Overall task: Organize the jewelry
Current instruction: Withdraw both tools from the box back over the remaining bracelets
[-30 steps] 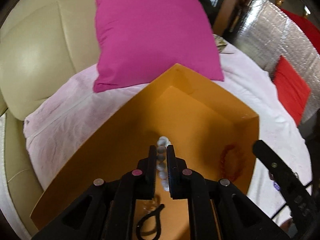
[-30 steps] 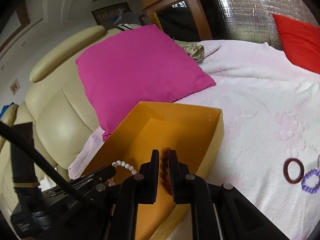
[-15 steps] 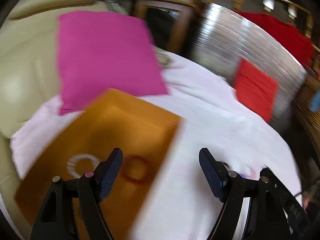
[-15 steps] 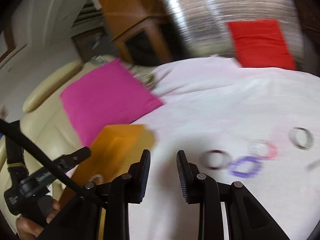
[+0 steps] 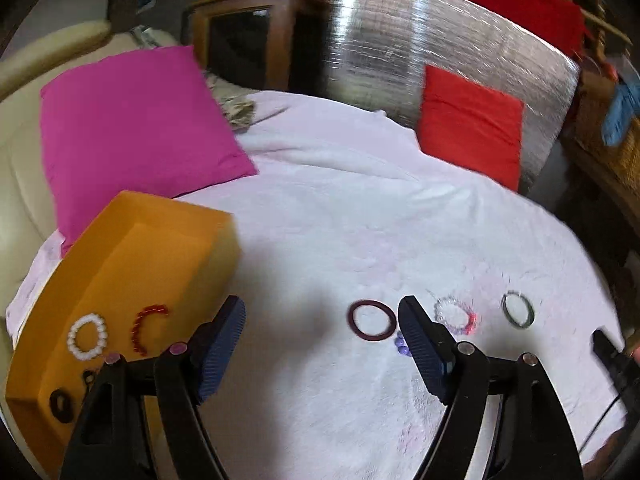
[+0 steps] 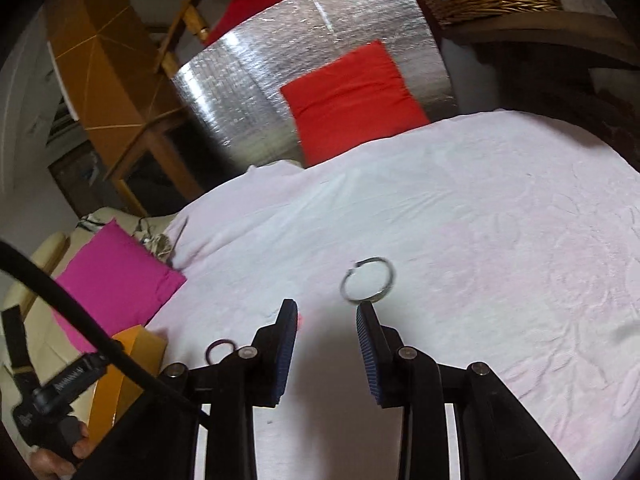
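Note:
An orange box [image 5: 168,240] at the left holds a white bead bracelet [image 5: 87,337], a red bead bracelet [image 5: 146,326] and dark hair ties [image 5: 61,403]. My left gripper [image 5: 322,320] is open and empty over the white cloth. A dark red bangle [image 5: 372,320] lies just left of its right finger, with purple beads [image 5: 401,345] beside it. A clear and pink bead bracelet [image 5: 456,315] and a silver bangle [image 5: 517,308] lie further right. My right gripper [image 6: 327,320] is open and empty, just short of the silver bangle [image 6: 368,285].
A magenta pillow [image 5: 132,132] leans behind the box against a cream sofa back [image 5: 16,152]. A red cushion [image 5: 470,124] stands against a silver foil panel [image 5: 400,40] at the back. The white cloth [image 5: 360,220] covers the round surface.
Both grippers let go of the white and red bracelets in the box, opened wide and swung right toward the loose jewelry on the cloth.

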The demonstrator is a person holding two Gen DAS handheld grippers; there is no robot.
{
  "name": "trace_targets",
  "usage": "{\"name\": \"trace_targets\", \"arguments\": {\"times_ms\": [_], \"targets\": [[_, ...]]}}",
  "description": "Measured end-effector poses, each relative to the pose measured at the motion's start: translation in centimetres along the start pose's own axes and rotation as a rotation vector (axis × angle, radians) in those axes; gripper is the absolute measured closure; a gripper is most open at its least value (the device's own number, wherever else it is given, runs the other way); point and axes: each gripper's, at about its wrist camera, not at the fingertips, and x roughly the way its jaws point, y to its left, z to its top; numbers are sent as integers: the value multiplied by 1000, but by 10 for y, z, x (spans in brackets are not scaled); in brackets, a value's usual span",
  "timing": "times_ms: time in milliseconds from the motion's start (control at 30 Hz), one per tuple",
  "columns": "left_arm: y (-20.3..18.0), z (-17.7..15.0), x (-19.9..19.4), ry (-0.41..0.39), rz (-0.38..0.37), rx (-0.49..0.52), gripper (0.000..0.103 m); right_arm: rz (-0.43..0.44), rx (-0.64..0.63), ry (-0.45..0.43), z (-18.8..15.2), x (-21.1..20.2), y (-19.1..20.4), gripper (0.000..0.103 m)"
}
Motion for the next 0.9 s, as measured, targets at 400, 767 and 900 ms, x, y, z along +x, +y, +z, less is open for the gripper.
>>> {"name": "trace_targets", "arguments": {"times_ms": [400, 767, 900], "targets": [[-43, -19, 24, 48, -7, 154, 24, -31, -12, 79, -9, 13, -6, 69], [-43, -19, 23, 42, 0, 177, 24, -16, -11, 101, -19, 26, 11, 57], [-39, -19, 23, 42, 10, 174, 24, -12, -10, 110, -20, 29, 16, 57]]}}
